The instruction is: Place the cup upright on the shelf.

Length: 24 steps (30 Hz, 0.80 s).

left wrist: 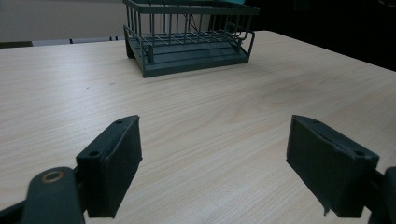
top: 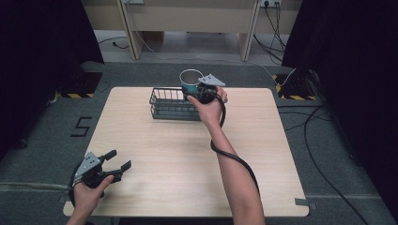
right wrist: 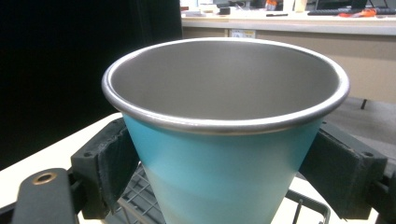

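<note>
A teal metal cup (right wrist: 224, 154) with a bare steel rim and interior stands upright between the two black jaws of the right gripper (right wrist: 224, 179), which are clamped against its lower wall — one pad on each side. In the high view the same cup (top: 190, 82) is held just ahead of the right gripper (top: 196, 93), above the far right end of a dark wire basket (top: 171, 104). Beneath the cup, in the right gripper view, the basket's wire grid (right wrist: 140, 196) shows directly below and between the jaws; whether the cup touches the basket cannot be told. The person's right hand (top: 209, 108) grips the tool from behind, and its black cable loops back along the forearm.

The left gripper (top: 115, 168) sits at the near left corner of the light wooden table (top: 253, 154), held by the left hand (top: 87, 193). Its jaws stand wide apart with nothing between them — only bare tabletop (left wrist: 210, 140) lies under them. Ahead of this gripper (left wrist: 212, 163), well apart from it, the wire basket (left wrist: 187, 37) rests on the table.
</note>
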{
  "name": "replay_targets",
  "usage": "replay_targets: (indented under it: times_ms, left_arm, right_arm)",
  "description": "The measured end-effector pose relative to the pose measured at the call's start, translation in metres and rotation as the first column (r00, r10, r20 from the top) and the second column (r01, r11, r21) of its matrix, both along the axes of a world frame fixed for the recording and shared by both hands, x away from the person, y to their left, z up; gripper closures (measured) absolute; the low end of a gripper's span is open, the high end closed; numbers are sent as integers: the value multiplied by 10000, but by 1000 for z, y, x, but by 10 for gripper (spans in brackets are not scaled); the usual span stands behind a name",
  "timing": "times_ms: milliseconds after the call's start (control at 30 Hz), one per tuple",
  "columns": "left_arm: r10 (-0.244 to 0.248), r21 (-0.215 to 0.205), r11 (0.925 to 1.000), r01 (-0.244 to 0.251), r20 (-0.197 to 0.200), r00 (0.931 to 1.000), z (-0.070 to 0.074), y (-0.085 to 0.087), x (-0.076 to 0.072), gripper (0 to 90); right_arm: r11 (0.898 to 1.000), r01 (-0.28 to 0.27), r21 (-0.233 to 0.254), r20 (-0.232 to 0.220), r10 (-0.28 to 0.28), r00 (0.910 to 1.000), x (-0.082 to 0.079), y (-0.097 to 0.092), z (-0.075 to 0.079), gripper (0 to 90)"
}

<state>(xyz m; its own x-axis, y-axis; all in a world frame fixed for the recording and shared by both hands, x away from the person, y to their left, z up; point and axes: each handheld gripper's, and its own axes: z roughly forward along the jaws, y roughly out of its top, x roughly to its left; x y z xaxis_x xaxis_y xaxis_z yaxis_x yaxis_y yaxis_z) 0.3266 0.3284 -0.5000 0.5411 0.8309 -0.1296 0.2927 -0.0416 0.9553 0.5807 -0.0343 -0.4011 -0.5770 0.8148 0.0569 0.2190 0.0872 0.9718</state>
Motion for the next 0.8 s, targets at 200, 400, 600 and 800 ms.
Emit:
replay_targets:
  times_ms: [200, 400, 600, 800]
  left_arm:
    - [-20, 1, 10000, 20, -29, 10000, 0, 0, 1, 176]
    - [-28, 35, 10000, 28, -20, 10000, 0, 0, 0, 175]
    - [-14, 18, 10000, 14, -28, 10000, 0, 0, 1, 174]
    - [-10, 2, 10000, 10, -20, 10000, 0, 1, 1, 173]
  right_arm:
    - [9999, 102, -83, -157, -103, 9998, 6, 2, -6, 163]
    - [9997, 181, -157, -167, -184, 9997, 11, 4, -7, 163]
    - [9992, 307, -239, -226, -313, 9993, 19, 9, -7, 163]
    - [9989, 372, -275, -495, -385, 9980, 25, 12, -15, 163]
